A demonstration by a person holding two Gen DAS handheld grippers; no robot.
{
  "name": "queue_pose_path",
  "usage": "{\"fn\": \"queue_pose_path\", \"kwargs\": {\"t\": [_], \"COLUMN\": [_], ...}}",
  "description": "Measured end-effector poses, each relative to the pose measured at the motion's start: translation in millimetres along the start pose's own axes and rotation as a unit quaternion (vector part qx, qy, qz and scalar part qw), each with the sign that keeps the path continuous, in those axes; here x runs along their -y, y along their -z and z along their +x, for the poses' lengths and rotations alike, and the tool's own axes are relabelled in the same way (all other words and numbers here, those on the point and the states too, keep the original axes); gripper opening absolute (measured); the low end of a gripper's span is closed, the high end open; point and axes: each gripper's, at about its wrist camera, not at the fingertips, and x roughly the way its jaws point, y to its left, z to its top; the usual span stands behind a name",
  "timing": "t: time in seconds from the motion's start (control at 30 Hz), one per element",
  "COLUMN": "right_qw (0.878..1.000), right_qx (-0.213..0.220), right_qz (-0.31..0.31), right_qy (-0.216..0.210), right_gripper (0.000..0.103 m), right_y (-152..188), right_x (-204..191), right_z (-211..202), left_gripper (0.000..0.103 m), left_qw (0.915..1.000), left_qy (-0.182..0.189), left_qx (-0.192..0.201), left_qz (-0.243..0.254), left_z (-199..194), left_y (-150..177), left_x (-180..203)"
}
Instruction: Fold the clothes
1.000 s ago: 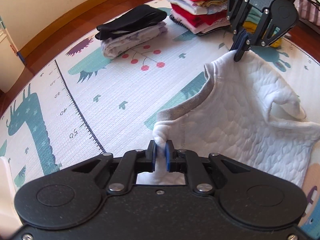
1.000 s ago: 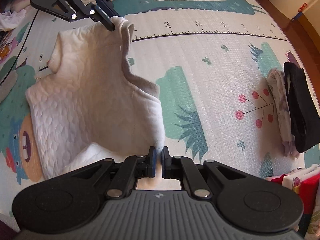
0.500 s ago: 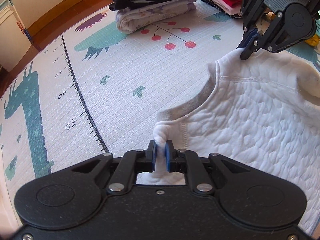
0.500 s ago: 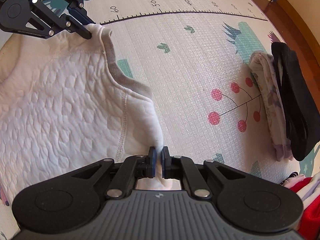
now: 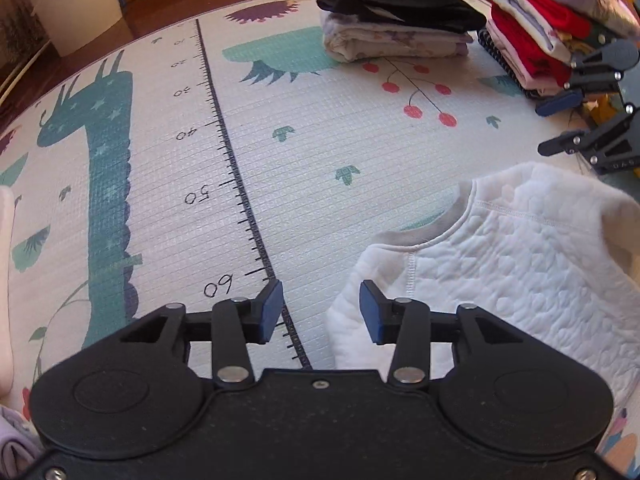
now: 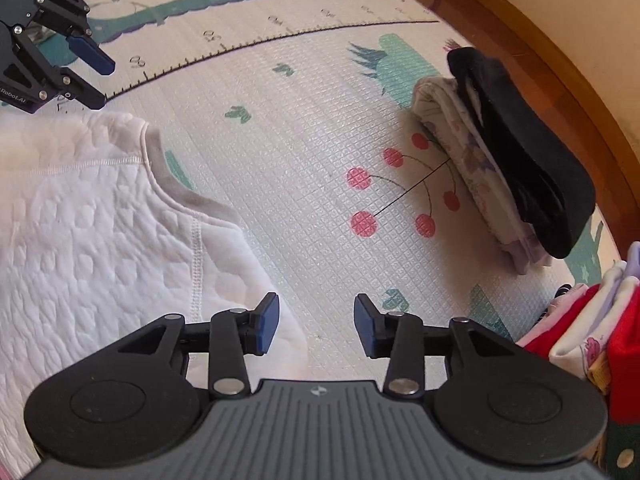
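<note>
A broad stretch of bare play mat (image 5: 312, 152) is being left free ahead of both grippers. It is being bounded by the white quilted garment (image 5: 520, 264) on one side, the black-topped folded pile (image 5: 400, 24) at the far edge, and the tall colourful stack (image 5: 552, 28) beside it.

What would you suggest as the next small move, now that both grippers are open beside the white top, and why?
Probably bring the left gripper onto the near shoulder edge of the white quilted top and close on it for a fold. Both it and the right gripper stand open and empty, and the top lies on the play mat with its grey collar showing.
</note>
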Motion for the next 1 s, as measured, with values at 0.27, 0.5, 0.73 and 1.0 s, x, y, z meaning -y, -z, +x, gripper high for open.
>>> {"fn": "queue_pose_path", "kwargs": {"t": [0.27, 0.5, 0.73, 1.0], "right_qw": [0.993, 0.988, 0.979, 0.979], "right_qx": [0.079, 0.064, 0.047, 0.038], "right_qz": [0.064, 0.078, 0.141, 0.134], "right_qy": [-0.061, -0.113, -0.138, -0.146], "right_gripper": [0.044, 0.045, 0.045, 0.045], "right_y": [38.4, 66.4, 67.4, 77.1], "right_x": [-27.4, -65.1, -48.7, -53.8], "right_z": [-52.6, -46.9, -18.0, -8.8], "left_gripper": [0.056, 0.057, 0.029, 0.006], "left_qw": [0.985, 0.9728, 0.9784, 0.9939], "left_qy": [0.092, 0.156, 0.153, 0.059], "left_qx": [0.002, -0.062, -0.082, -0.062], "left_qz": [-0.146, -0.16, -0.112, 0.071], "left_z": [-85.5, -60.2, -27.6, -38.2], "left_y": [78.5, 119.5, 119.2, 110.9], "left_x": [-18.5, 21.1, 39.3, 65.8]}}
